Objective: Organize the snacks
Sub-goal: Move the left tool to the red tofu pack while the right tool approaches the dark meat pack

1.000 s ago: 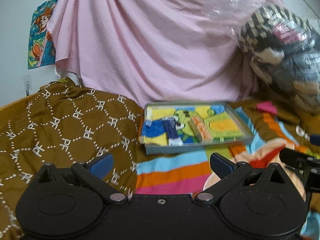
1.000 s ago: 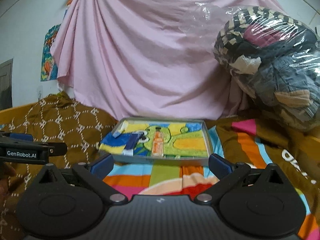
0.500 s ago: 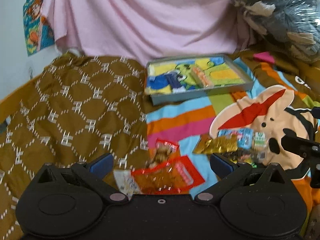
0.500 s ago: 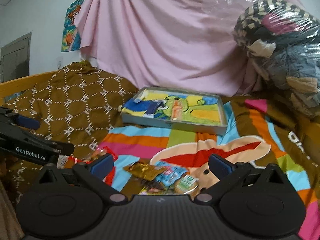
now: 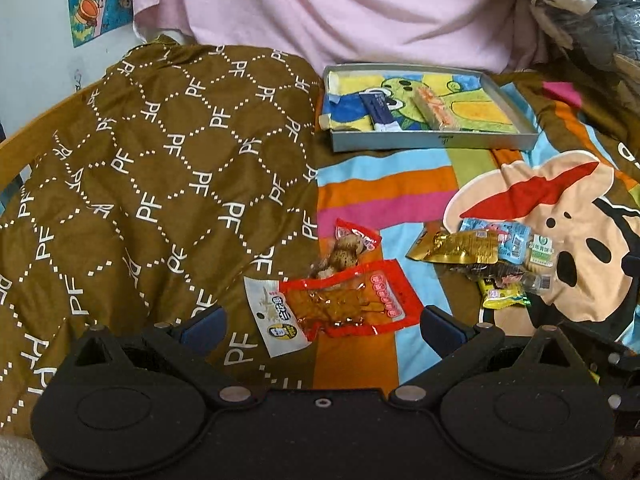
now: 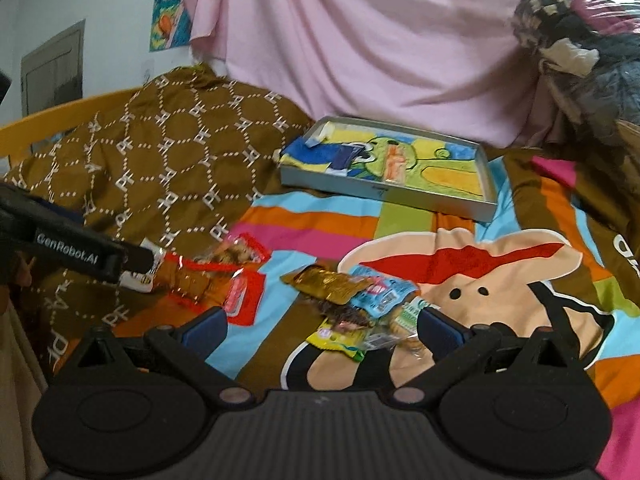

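Note:
A grey tray (image 5: 432, 145) lies at the back of the bed with a blue snack bar (image 5: 378, 109) and an orange snack bar (image 5: 436, 109) in it; it also shows in the right wrist view (image 6: 384, 194). My left gripper (image 5: 322, 326) is open, just above a red-and-white snack packet (image 5: 336, 306), with a smaller red packet (image 5: 348, 246) behind. My right gripper (image 6: 320, 326) is open over a pile of packets: gold (image 6: 328, 282), light blue (image 6: 380, 294), yellow (image 6: 340, 336). The pile also shows in the left wrist view (image 5: 488, 256).
A brown patterned quilt (image 5: 152, 184) covers the left side, a striped cartoon blanket (image 5: 540, 216) the right. A pink sheet (image 5: 340, 8) hangs behind. A plastic-wrapped bundle of clothes (image 6: 580, 48) sits at the back right. The left gripper's arm (image 6: 72, 252) shows at left in the right wrist view.
Both grippers have tilted down and lowered toward the bed. The loose snack packets, unseen a second ago, now lie right in front of the fingers. Both stay open.

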Demonstrator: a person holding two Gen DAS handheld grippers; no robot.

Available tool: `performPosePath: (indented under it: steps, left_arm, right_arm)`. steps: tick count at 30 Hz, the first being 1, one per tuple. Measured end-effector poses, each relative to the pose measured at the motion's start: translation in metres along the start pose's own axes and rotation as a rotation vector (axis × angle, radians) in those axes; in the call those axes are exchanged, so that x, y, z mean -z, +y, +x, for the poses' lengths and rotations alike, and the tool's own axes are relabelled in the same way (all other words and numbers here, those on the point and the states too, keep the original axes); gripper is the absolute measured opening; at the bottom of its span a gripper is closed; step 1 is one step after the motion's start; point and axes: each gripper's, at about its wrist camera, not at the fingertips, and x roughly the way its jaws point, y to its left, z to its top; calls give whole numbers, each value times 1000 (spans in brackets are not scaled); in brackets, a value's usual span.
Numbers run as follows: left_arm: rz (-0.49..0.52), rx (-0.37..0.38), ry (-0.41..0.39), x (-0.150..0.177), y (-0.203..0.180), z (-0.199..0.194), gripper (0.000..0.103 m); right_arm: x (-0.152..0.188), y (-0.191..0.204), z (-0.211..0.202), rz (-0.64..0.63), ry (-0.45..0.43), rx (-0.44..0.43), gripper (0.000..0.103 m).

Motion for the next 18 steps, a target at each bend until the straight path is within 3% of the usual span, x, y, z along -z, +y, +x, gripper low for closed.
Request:
performPosePath:
  steps: [18]
  left_arm:
    - [26,155,255,-29,12,61,102]
  right_arm:
    - [1,2,18,-8,61,-23,103]
